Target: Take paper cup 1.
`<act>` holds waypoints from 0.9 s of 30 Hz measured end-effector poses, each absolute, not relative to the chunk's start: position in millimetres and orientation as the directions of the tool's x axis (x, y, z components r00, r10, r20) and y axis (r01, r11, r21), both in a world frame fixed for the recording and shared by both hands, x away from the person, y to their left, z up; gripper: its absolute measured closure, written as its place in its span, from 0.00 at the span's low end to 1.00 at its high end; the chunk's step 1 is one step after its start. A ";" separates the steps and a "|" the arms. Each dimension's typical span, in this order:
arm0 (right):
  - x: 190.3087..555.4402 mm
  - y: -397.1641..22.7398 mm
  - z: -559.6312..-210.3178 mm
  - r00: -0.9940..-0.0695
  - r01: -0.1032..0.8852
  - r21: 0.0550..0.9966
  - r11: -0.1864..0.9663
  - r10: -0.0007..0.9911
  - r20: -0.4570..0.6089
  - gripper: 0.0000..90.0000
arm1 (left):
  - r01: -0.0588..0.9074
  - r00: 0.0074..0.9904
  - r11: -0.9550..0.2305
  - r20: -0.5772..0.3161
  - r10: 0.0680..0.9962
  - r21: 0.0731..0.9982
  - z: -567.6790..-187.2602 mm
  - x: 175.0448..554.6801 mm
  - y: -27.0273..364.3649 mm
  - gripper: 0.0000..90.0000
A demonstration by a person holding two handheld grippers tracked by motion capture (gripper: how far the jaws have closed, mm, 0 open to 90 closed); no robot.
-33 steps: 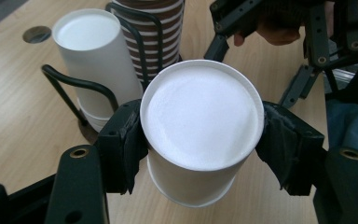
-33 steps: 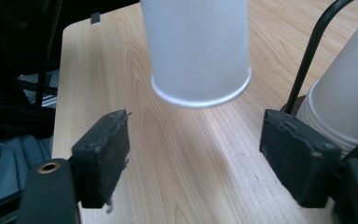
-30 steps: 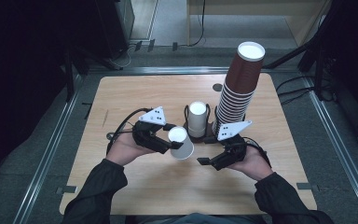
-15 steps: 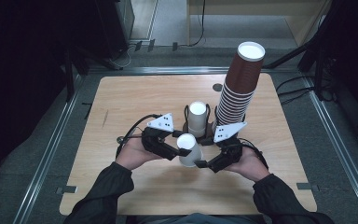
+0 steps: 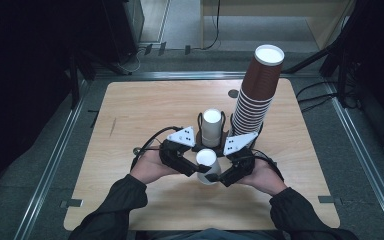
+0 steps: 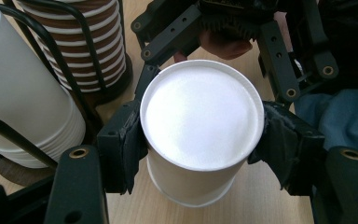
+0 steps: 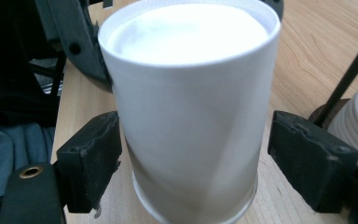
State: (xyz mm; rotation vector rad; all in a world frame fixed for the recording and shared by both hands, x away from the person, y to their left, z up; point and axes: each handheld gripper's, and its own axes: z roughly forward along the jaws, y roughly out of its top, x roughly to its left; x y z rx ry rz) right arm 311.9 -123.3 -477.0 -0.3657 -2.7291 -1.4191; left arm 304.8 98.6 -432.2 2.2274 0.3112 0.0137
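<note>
Light wooden tabletop (image 5: 145, 115) with rounded corners is sitting inside a metal frame, grey floor around it, dark equipment at the left and cables trailing at the right. A small round dark spot is marking the board near its far edge.

An upside-down white paper cup (image 5: 207, 165) is sitting near the front middle of the table, bottom facing up. The left gripper (image 5: 192, 167) is clenching it: in the left gripper view both pads (image 6: 121, 144) are pressing its sides just below the top rim. The right gripper (image 5: 220, 175) is straddling the same cup, released; in the right gripper view its pads (image 7: 91, 158) are standing clear of the cup wall on both sides.

Just behind, a wire holder is carrying a short stack of white cups (image 5: 211, 125); beside it a tall stack of brown cups (image 5: 255, 95) is leaning slightly rightward.

Left half and front strip of the table are lying open for moving.

No readable writing or brand on the cups or grippers.
</note>
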 end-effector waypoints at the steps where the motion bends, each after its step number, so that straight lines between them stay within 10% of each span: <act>1: 311.9 -123.3 -477.0 -0.971 0.228 0.802 0.553 0.188 0.147 0.20 | 0.220 0.969 -0.597 -0.100 0.227 0.772 -432.5 304.8 98.3 0.39; 16: 311.9 -116.5 -478.6 -0.977 0.208 0.788 0.580 0.161 0.139 0.32 | 0.230 0.967 -0.600 -0.111 0.229 0.766 -437.3 304.4 98.2 0.38; 20: 312.4 -117.3 -478.3 -0.976 0.211 0.789 0.576 0.166 0.140 0.32 | 0.252 0.960 -0.591 -0.121 0.252 0.766 -438.9 304.2 97.6 0.17; 27: 317.6 -132.0 -476.3 -0.968 0.235 0.813 0.532 0.207 0.144 0.32 | 0.318 0.939 -0.528 -0.183 0.293 0.787 -439.7 308.9 111.8 0.11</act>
